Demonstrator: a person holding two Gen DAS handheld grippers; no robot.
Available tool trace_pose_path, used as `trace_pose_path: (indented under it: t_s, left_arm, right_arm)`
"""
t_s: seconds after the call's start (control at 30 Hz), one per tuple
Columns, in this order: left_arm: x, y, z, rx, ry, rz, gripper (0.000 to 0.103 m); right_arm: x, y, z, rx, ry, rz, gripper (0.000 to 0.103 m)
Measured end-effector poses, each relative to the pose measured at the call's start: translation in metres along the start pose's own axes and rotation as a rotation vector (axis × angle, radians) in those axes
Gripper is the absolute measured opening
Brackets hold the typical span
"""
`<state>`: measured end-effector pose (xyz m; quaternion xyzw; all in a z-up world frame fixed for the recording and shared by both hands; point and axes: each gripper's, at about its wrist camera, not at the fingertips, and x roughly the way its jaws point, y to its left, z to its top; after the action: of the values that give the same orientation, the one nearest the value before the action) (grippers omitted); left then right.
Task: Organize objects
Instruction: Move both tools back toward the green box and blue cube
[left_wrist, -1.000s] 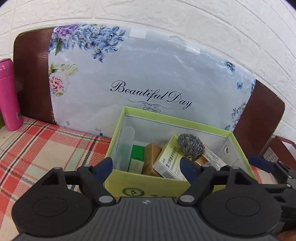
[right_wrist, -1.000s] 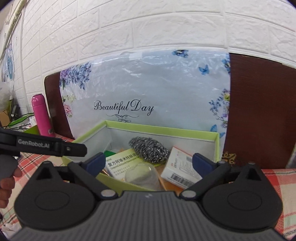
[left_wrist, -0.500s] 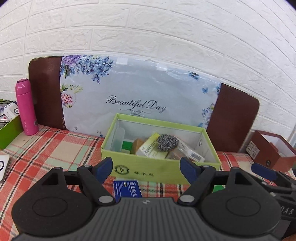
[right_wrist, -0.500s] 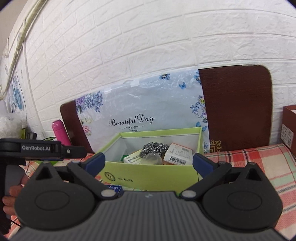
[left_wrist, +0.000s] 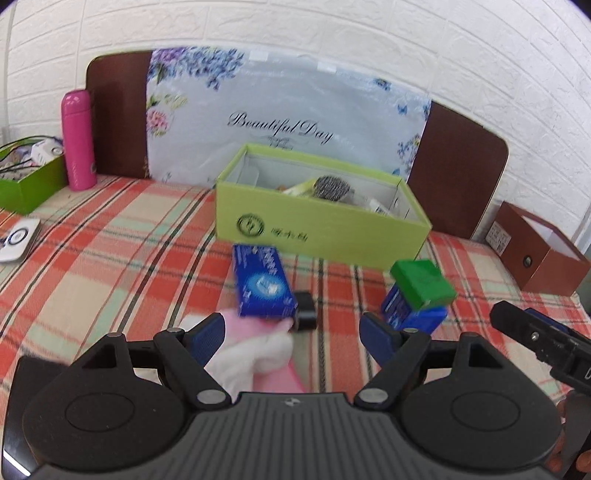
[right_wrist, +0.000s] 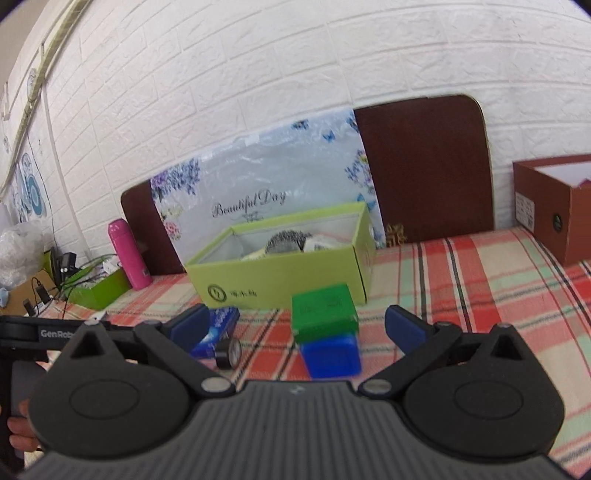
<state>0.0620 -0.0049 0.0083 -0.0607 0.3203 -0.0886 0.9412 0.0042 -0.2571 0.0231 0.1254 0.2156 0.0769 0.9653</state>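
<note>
A lime green box (left_wrist: 317, 225) stands on the plaid cloth and holds a steel scourer (left_wrist: 330, 187) and several small cartons. In front of it lie a blue carton (left_wrist: 263, 282), a black tape roll (left_wrist: 304, 310), a pink and white cloth (left_wrist: 258, 354), and a green box (left_wrist: 423, 282) stacked on a blue box (left_wrist: 424, 319). My left gripper (left_wrist: 291, 338) is open and empty above the cloth. My right gripper (right_wrist: 295, 325) is open and empty, with the green box (right_wrist: 323, 306) on the blue box (right_wrist: 330, 354) between its fingers' line of sight. The lime box (right_wrist: 284, 267) stands behind.
A pink bottle (left_wrist: 77, 140) and a green tray (left_wrist: 27, 181) of cables stand at the left. A brown box (left_wrist: 543, 254) stands at the right. A floral board (left_wrist: 288, 114) leans on the brick wall. A white device (left_wrist: 18, 240) lies at the far left.
Both grippers have pulled back and away from the lime box. The loose items on the cloth in front of it have come into view. Both stay open.
</note>
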Motion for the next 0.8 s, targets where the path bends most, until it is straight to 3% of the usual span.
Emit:
trace_pose_path:
  t_s: [0.3, 0.67, 0.8]
  left_arm:
    - [-0.003, 0.033, -0.033, -0.026, 0.052, 0.057, 0.083]
    - [-0.006, 0.033, -0.037, -0.025, 0.05, 0.029, 0.083]
    - [-0.002, 0.032, -0.03, -0.027, 0.043, 0.023, 0.083]
  right_arm:
    - [0.005, -0.008, -0.044, 0.014, 0.1, -0.049, 0.103]
    - [0.07, 0.014, -0.004, -0.206, 0.037, -0.088, 0.102]
    - [0.092, 0.019, 0.0, -0.225, 0.05, -0.082, 0.096]
